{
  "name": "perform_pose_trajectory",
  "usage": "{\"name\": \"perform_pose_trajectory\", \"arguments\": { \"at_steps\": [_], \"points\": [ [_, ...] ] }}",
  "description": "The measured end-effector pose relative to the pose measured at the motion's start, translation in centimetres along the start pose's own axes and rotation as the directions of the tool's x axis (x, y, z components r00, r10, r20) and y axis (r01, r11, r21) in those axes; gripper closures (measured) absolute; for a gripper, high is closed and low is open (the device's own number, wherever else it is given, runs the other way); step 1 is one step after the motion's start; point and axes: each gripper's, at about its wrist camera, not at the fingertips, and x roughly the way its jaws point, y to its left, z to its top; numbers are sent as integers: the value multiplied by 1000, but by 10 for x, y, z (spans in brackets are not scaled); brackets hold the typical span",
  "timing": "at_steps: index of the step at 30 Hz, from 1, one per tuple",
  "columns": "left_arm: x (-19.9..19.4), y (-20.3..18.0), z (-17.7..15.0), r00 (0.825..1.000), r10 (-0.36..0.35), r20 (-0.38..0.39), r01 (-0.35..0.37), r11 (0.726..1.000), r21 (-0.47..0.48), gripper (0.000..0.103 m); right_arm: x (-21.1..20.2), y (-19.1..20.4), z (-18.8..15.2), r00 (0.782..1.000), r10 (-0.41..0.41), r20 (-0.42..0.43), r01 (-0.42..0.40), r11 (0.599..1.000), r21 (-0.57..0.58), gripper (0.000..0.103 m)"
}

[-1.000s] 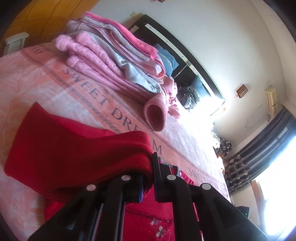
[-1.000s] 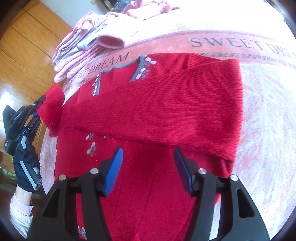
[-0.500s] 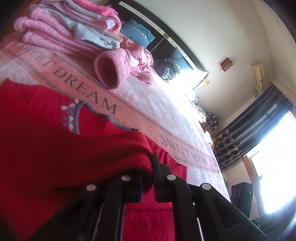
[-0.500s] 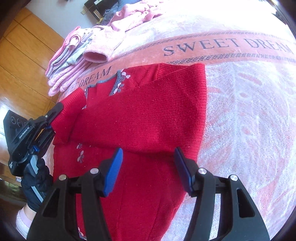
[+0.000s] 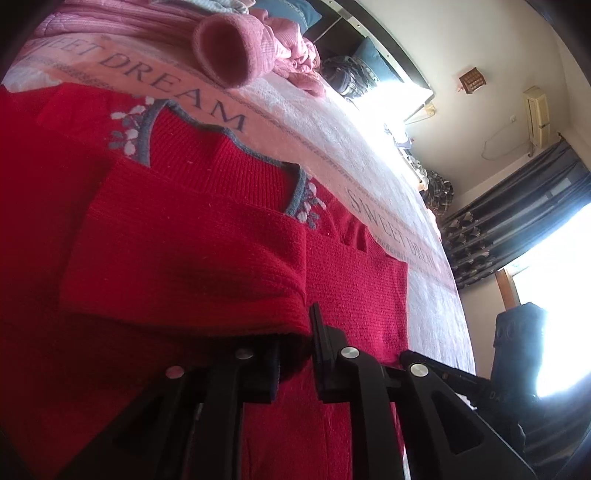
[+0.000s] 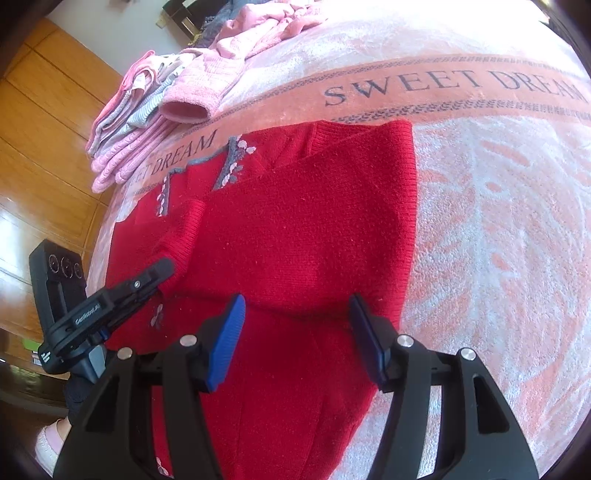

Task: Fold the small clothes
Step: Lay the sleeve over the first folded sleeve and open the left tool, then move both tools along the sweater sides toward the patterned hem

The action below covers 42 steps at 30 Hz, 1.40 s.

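Observation:
A red knit cardigan (image 6: 295,229) with grey collar trim and small white flowers lies flat on the pink bedspread (image 6: 498,206). Its right side and sleeve are folded across the chest. My left gripper (image 5: 295,332) is shut on the cuff of the red sleeve (image 5: 192,266), holding it low over the cardigan's body. In the right wrist view the left gripper (image 6: 162,269) pinches that cuff at the cardigan's left side. My right gripper (image 6: 295,314) hangs open just above the cardigan's lower half, with nothing between its blue pads (image 6: 229,336).
A stack of folded pink and grey knitwear (image 6: 147,118) sits past the collar on the "SWEET DREAM" band (image 6: 443,88). Loose pink clothes (image 6: 266,33) lie farther back. Wooden flooring (image 6: 44,133) runs along the bed's left edge. Dark curtains (image 5: 517,229) frame a bright window.
My left gripper has carried the red sleeve cuff inward from the bed's left edge over the cardigan's body. The right gripper has drawn back a little and stays open.

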Motion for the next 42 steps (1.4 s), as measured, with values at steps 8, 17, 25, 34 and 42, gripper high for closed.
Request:
{"name": "perform_pose_trajectory", "arguments": {
  "at_steps": [8,17,25,34,42],
  "points": [
    [-100,44,9,981,150,119,-162,982,98,76,25,43,19,994,104,-38,-103,995,7,44],
    [-98,133,26,977,192,89,-179,975,-134,77,86,93,46,977,189,-94,-179,979,101,54],
    [-116,103,32,962,206,181,-204,979,-32,76,72,106,51,986,162,-45,-163,986,-20,93],
    [-85,119,32,963,246,110,-236,967,-102,74,70,95,40,997,-23,-74,11,988,-151,80],
    [-105,116,43,942,314,115,-306,948,-88,66,54,167,35,999,-3,-54,-14,950,-312,66]
  ]
}}
